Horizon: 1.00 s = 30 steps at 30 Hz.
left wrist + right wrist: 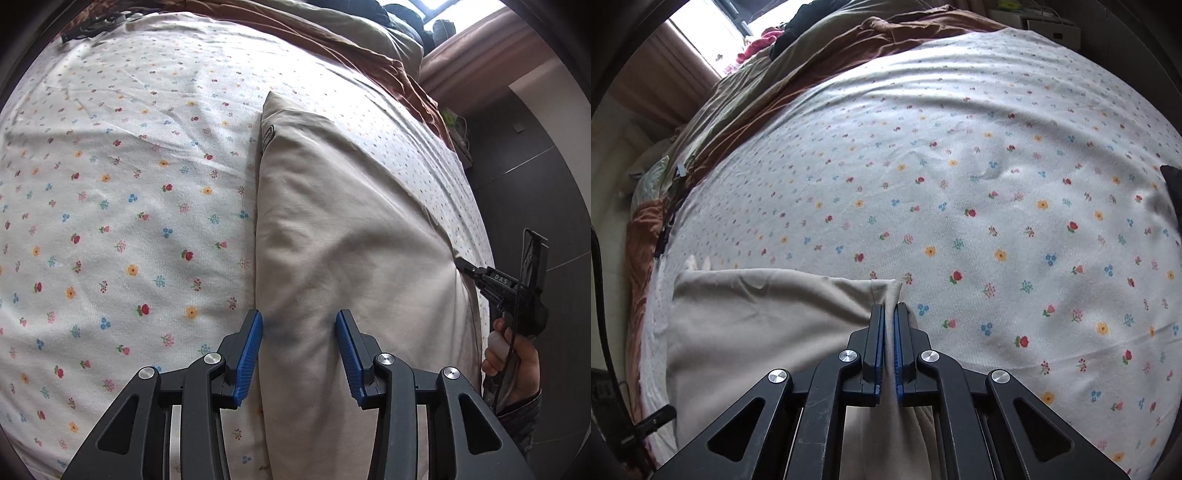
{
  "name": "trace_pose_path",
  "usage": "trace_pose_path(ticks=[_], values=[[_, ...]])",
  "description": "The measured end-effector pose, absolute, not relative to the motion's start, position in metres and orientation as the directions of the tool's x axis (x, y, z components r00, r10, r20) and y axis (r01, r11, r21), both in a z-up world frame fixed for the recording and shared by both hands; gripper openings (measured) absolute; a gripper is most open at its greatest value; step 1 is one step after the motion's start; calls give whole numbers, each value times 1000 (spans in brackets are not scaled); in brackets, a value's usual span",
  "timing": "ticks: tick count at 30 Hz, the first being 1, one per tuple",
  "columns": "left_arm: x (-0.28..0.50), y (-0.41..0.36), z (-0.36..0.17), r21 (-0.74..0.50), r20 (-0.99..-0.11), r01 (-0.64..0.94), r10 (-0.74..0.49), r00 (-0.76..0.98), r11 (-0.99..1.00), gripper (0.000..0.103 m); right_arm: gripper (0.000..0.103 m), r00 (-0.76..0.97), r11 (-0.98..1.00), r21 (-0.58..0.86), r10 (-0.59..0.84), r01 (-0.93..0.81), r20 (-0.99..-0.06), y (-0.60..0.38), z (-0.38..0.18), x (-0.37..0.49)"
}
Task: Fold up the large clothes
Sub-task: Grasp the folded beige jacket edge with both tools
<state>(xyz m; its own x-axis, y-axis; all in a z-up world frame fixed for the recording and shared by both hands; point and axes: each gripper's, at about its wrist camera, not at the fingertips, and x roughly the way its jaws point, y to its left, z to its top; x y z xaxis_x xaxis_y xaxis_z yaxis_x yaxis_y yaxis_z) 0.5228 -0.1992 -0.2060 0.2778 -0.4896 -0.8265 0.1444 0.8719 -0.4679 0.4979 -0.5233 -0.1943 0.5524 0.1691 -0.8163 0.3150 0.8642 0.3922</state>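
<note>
A beige garment (332, 221) lies folded into a long strip on the flowered bed sheet (129, 184). My left gripper (299, 328) stands open over its near end, one blue pad at the strip's left fold and the other resting on the cloth. In the right wrist view my right gripper (889, 317) is shut on a pinched ridge of the garment (757, 325) at its far right corner. The left wrist view also shows that right gripper (460, 263) at the strip's right edge, held by a hand (513, 365).
A rumpled brown and olive blanket (369, 55) is bunched along the far side of the bed, also seen as the blanket (757, 92) in the right wrist view. The sheet (960, 184) stretches wide beyond the garment. Dark floor (535, 184) lies past the bed's right edge.
</note>
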Motion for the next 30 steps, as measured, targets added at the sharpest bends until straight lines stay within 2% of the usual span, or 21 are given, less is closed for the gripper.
trace_pose_path(ticks=[1,3,5,7,12,15,21,30], values=[[524,-199,-206,-464,-829,146,-486,277,874,43,4,551,861,403,184,309,-814,-525,-193,498],[525,-198,-204,-466,-825,152,-490,281,872,44,19,546,851,430,216,301,-809,-531,-187,494],[527,-197,-203,-456,-828,155,-482,288,876,49,55,552,849,442,230,289,-802,-539,-180,486],[530,-195,-202,-455,-826,150,-479,297,878,53,64,560,844,471,267,256,-784,-545,-176,479],[536,-194,-204,-461,-822,147,-483,301,875,53,65,489,776,601,456,192,-744,-558,-195,472],[539,-194,-204,-463,-819,145,-484,307,875,53,65,453,739,646,519,188,-725,-563,-212,468],[547,-198,-207,-460,-817,148,-482,317,876,53,67,427,604,788,686,116,-589,-557,-234,480],[570,-208,-210,-447,-816,152,-471,336,882,53,66,412,545,835,745,78,-524,-529,-242,516]])
